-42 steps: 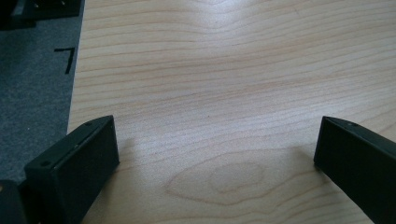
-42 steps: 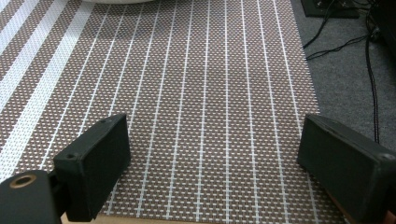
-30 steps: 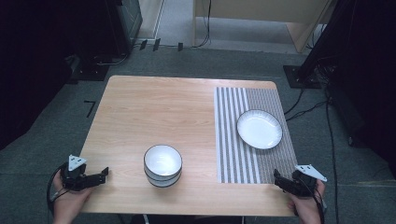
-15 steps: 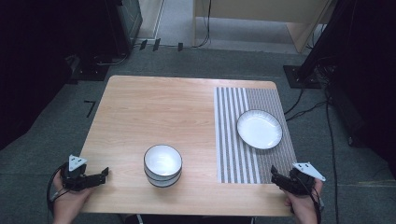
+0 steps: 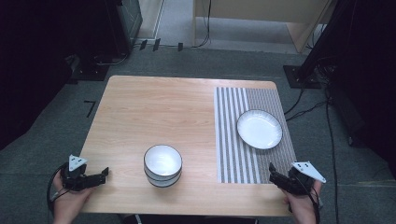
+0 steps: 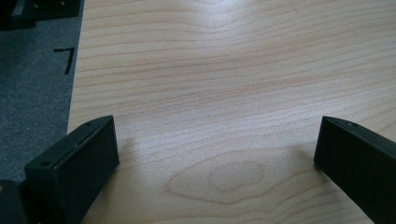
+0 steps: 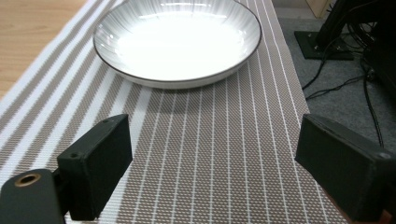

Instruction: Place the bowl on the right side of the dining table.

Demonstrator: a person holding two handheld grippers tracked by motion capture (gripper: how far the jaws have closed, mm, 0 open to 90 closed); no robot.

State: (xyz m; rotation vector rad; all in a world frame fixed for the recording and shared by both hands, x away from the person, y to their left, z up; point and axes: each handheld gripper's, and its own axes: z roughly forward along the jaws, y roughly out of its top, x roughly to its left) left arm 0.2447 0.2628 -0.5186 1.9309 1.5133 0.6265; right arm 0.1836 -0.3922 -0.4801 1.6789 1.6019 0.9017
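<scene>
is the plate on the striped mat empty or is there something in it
Empty. The plate on the striped mat shows a bare white inside in the right gripper view and in the high view.

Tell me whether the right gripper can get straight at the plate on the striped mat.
Probably yes. The right gripper sits at the mat's near edge, jaws open and pointed at the plate; bare striped mat lies between them, and the stacked bowls stand well off to the side.

Your plate point(image 5: 259, 129) sits on the striped mat point(image 5: 233, 154) at the table's point(image 5: 154, 107) right; 2 stacked bowls point(image 5: 162, 165) stand left of the mat, near you.
</scene>
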